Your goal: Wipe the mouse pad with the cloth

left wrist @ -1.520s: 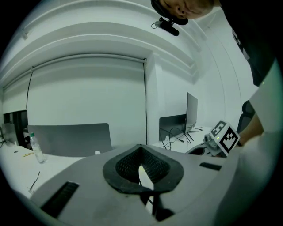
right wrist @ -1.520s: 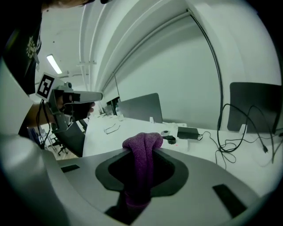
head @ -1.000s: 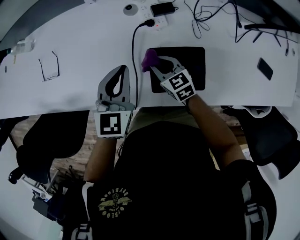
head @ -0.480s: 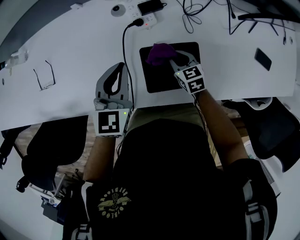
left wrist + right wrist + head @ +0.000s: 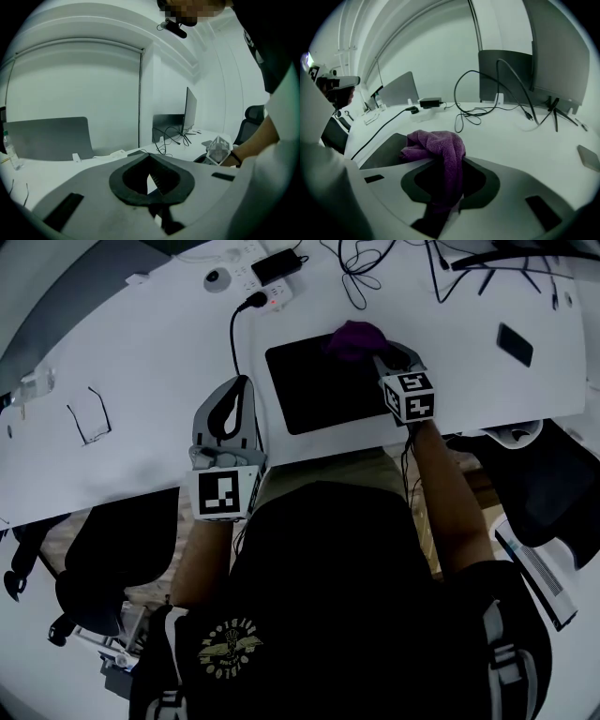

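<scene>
On the table (image 5: pixel 141 362), at the far right corner of the mouse pad (image 5: pixel 309 395), my right hand-held gripper (image 5: pixel 382 360) is clamping the purple cloth (image 5: pixel 354 338), having swept it over from the pad's left edge. The cloth is bunching just ahead of the jaws and trailing down between them. My left hand-held gripper (image 5: pixel 239 382) is lying clenched and empty beside the pad's left side.

The white table (image 5: pixel 141 362) holds a black mouse pad (image 5: pixel 314 390) near its front edge. Behind the pad lie a white power strip (image 5: pixel 267 294) with a black cord (image 5: pixel 232 334) plugged in, and loose black cables (image 5: pixel 361 263). A pair of glasses (image 5: pixel 86 415) lies far left — a dark phone (image 5: pixel 515 343) far right.
</scene>
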`<state>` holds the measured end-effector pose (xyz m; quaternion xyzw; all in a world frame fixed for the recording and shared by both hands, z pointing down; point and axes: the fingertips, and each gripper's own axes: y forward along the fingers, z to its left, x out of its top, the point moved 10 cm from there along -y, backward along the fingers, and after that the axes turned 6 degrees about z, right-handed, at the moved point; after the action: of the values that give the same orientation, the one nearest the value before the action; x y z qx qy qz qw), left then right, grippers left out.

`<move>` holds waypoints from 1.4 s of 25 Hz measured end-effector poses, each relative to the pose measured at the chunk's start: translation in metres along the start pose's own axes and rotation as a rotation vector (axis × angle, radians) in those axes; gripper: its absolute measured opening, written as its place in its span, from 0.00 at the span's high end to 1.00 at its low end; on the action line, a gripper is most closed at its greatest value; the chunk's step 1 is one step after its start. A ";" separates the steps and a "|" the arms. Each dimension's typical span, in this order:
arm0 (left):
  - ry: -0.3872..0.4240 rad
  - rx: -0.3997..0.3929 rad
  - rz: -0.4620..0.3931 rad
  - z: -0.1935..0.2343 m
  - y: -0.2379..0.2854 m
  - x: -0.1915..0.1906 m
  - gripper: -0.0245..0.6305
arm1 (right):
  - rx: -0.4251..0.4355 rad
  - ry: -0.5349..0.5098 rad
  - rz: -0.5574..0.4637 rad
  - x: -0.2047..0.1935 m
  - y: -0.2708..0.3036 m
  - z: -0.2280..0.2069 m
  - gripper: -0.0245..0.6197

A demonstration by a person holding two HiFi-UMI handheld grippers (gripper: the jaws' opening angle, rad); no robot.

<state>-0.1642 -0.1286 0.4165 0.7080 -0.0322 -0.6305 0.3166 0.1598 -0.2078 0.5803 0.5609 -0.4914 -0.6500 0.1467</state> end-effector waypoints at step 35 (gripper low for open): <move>0.029 0.046 -0.013 0.001 -0.045 -0.019 0.96 | 0.311 -0.209 0.062 -0.049 -0.006 0.172 0.82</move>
<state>-0.1846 -0.0846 0.4107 0.7242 -0.0376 -0.6214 0.2966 0.0281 -0.0874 0.5846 0.4910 -0.6154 -0.6161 0.0262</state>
